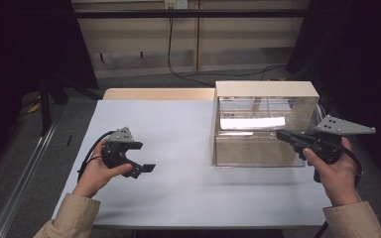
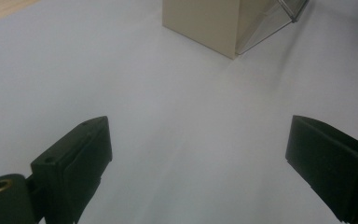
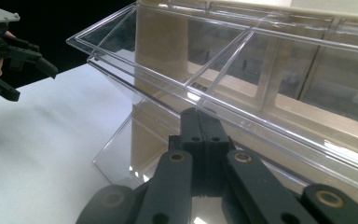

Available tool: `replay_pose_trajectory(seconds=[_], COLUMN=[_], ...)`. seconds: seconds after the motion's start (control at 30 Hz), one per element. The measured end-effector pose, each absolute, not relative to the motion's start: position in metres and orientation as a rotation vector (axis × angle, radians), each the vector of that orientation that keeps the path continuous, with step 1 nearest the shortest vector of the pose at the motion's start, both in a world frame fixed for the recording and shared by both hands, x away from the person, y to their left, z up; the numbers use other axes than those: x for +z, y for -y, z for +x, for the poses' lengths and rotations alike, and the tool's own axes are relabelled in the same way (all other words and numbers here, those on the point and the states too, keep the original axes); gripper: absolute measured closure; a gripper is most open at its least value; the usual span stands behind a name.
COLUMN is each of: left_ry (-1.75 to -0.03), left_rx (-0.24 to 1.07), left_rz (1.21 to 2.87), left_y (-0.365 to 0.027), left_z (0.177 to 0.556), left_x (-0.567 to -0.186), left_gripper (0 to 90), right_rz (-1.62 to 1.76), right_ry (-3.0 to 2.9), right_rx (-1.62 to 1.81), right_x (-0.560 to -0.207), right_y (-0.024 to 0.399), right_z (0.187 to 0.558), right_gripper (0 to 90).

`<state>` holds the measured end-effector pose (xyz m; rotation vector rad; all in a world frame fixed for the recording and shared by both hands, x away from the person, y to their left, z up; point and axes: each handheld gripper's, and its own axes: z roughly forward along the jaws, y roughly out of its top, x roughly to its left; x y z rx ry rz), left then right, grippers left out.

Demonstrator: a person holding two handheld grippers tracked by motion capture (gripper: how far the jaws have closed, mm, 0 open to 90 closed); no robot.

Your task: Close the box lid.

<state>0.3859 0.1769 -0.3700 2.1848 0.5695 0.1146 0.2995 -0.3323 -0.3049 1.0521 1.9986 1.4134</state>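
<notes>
High view: a person's two hands come in from the bottom edge over a pale blue bench [image 1: 178,148]. At lower left, the left claw [image 1: 141,157] is held just above the bench top, its black jaws spread wide with nothing between them. At right of centre stands a clear plastic bin [image 1: 258,144] with a beige top and back. The right claw [image 1: 281,134] sits at the bin's front rim on the right side of the frame, jaws drawn together, with its grey plate [image 1: 345,126] above.

Left gripper view: the two black jaws rise from the lower corners, far apart, over bare bench surface. A corner of the bin shows at the top centre of the frame.

Right gripper view: the jaws meet at lower centre, pressed flat against each other, their tips right at the bin's tilted clear front panel [image 3: 223,70]; whether they pinch its edge cannot be told. The left claw shows small at upper left.
</notes>
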Motion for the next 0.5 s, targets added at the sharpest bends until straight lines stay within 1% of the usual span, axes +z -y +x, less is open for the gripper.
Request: replay_pose_trajectory(seconds=[0.4,0.43,0.5], left_ry=[-0.576,-0.581,-0.574], left_rx=[0.114,0.127,0.121], left_rz=[2.203,2.206,2.197], left_y=[-0.1777,-0.1775,-0.1781], left_z=[0.3844,0.3836,0.383], left_x=[-0.3747,-0.3747,-0.3751], left_gripper=[6.8,6.8,6.8], right_rz=[1.013,1.014,1.015], right_ry=[-2.021,-2.021,-2.025], right_rx=[1.431,1.431,1.433], right_x=[-0.3111,-0.3117,-0.3136], right_y=[0.3265,0.3262,0.3245], right_z=[0.2909,0.2907,0.2903], right_gripper=[89.7,88.2,81.1])
